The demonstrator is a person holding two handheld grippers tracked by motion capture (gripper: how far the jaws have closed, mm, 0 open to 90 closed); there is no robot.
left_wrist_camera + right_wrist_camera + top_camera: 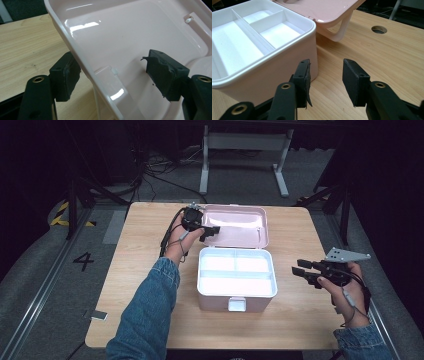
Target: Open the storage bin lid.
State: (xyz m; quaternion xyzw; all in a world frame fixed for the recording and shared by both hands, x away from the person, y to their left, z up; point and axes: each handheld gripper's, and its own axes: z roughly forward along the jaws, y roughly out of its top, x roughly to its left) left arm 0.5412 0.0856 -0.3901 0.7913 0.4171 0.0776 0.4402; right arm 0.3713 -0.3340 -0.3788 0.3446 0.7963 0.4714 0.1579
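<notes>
A pink plastic box stands open at the table's middle, with a white divided tray inside and nothing in its compartments. Its lid lies back behind it. My left gripper is at the lid's left rim. In the left gripper view it is open, one jaw outside the lid and one inside, the rim running between them. My right gripper hovers open to the right of the box. In the right gripper view it is empty, close to the box wall.
The wooden table has bare room left, right and in front of the box. A cable hole sits in the tabletop beyond the lid's handle. A white latch hangs on the box front. Frame legs and cables stand on the floor behind.
</notes>
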